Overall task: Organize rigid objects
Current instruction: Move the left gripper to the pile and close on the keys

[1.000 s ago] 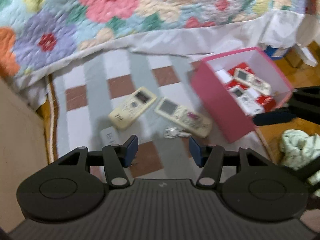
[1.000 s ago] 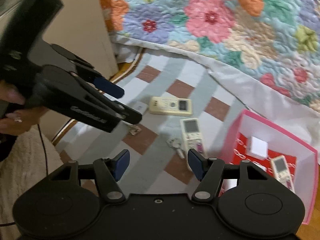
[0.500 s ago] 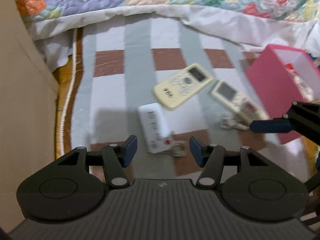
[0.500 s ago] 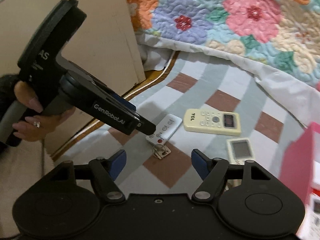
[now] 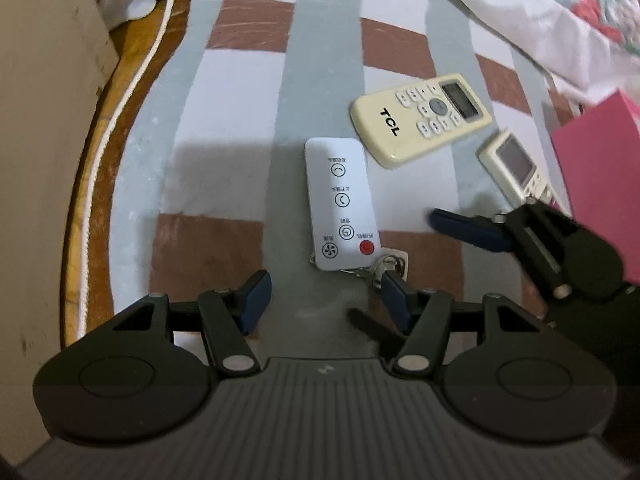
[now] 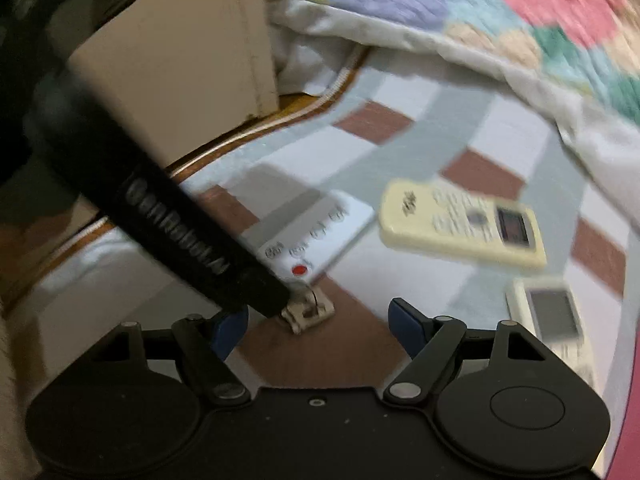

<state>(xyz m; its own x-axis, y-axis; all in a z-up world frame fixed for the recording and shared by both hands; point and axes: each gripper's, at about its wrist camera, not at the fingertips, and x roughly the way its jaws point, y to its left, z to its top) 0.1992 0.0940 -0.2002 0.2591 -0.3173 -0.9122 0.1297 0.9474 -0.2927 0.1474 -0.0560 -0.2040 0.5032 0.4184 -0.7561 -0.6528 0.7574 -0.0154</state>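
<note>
A slim white remote with a red button (image 5: pixel 340 204) lies on the checked rug, a small key tag (image 5: pixel 390 264) at its near end. My left gripper (image 5: pixel 324 298) is open just in front of it, low over the rug. A cream TCL remote (image 5: pixel 420 118) and a smaller cream remote with a screen (image 5: pixel 516 168) lie further right. My right gripper (image 6: pixel 316 322) is open, low over the key tag (image 6: pixel 308 312); the white remote (image 6: pixel 316 236) and TCL remote (image 6: pixel 460 224) lie beyond it.
A pink box (image 5: pixel 600 168) stands at the right edge. A beige cabinet side (image 5: pixel 36 120) rises on the left. A floral quilt (image 6: pixel 480 20) hangs at the back. The left gripper's arm (image 6: pixel 160 196) crosses the right wrist view.
Both grippers have moved left and down toward the white remote, which now looks larger and closer. The pink box has slid to the right edge of view. Both grippers stay open.
</note>
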